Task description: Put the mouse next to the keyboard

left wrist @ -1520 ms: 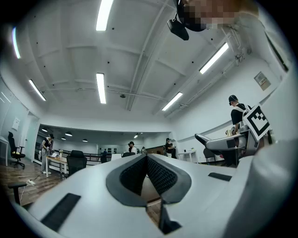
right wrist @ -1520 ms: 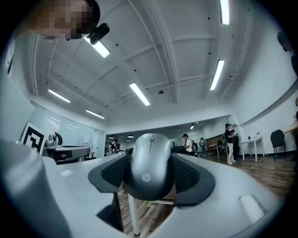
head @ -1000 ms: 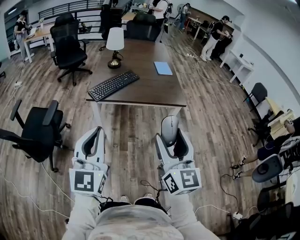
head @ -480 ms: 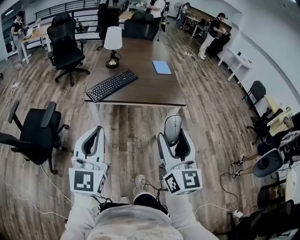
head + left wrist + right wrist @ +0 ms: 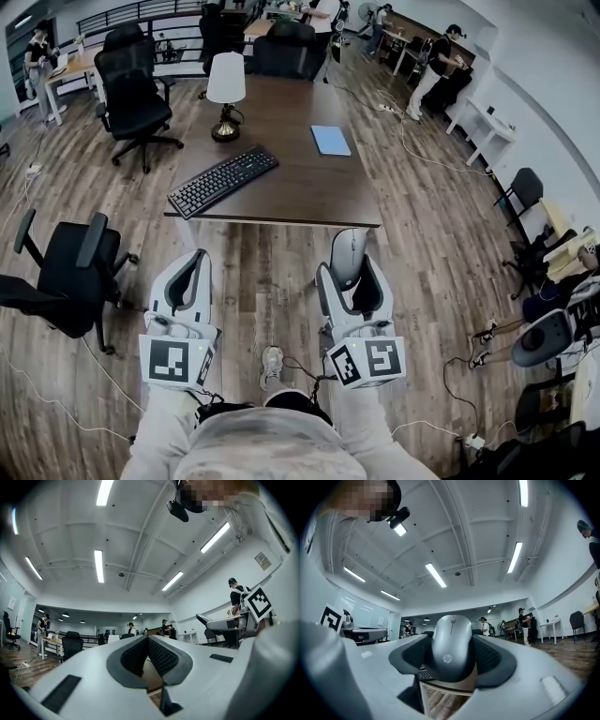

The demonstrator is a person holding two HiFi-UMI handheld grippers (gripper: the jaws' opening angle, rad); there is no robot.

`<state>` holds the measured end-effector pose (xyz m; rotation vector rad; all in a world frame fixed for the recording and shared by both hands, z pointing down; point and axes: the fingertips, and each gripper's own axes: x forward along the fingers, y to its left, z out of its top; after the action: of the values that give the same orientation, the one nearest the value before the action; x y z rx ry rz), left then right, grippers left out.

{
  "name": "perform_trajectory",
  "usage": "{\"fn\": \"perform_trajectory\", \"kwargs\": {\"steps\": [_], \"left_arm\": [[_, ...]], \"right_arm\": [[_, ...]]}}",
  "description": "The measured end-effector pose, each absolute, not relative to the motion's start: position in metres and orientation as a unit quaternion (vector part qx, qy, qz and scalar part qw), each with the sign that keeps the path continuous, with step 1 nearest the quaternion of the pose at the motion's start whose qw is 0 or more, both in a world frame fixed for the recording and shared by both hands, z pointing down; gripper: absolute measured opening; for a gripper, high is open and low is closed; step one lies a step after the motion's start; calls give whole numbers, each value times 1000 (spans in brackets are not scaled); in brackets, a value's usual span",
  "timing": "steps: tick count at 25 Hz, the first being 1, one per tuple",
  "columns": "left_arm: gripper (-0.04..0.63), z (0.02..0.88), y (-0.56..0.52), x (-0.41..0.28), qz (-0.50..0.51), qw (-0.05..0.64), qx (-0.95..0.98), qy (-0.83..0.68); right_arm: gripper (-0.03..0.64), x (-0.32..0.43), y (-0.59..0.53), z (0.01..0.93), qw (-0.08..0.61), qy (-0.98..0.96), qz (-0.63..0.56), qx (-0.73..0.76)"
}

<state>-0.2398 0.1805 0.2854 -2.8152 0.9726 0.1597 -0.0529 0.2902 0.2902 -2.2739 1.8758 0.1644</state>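
Observation:
A grey mouse [image 5: 349, 256] [image 5: 451, 645] stands nose-up between the jaws of my right gripper [image 5: 346, 275] [image 5: 453, 656], which is shut on it just short of the table's near edge. The black keyboard [image 5: 223, 179] lies at an angle on the front left of the dark wooden table [image 5: 300, 192]; a corner of the keyboard [image 5: 424, 673] shows under the mouse in the right gripper view. My left gripper [image 5: 190, 278] [image 5: 146, 654] hangs over the floor in front of the table, jaws shut with nothing between them.
On the table a white-shaded lamp [image 5: 226, 91] stands at the back left and a blue notebook [image 5: 330, 140] lies to the right. Black office chairs [image 5: 70, 269] [image 5: 136, 89] stand left of the table. Cables [image 5: 56, 405] trail across the floor. People work at far desks.
The table has come nearer in the head view as I walk toward it. Both grippers keep their pose and the mouse stays in the right one.

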Motion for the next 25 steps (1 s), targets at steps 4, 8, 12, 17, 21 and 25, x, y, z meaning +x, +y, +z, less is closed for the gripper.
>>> {"fn": "perform_trajectory", "kwargs": {"steps": [4, 8, 12, 17, 21, 25], "left_arm": [[5, 286, 149, -213, 53, 79, -938, 332], [4, 284, 120, -186, 52, 78, -938, 335], [5, 284, 97, -159, 51, 78, -936, 338], [5, 284, 66, -128, 55, 83, -933, 346], [3, 280, 43, -104, 59, 86, -929, 355], [4, 281, 27, -87, 60, 89, -926, 363]], "right_arm": [[310, -26, 256, 290, 93, 638, 57, -762], [310, 2, 223, 289, 95, 643, 56, -758], [310, 28, 198, 290, 93, 649, 54, -754], [310, 60, 164, 291, 94, 655, 55, -748], [310, 85, 137, 289, 96, 662, 59, -741], [310, 103, 117, 290, 95, 670, 60, -734]]}}
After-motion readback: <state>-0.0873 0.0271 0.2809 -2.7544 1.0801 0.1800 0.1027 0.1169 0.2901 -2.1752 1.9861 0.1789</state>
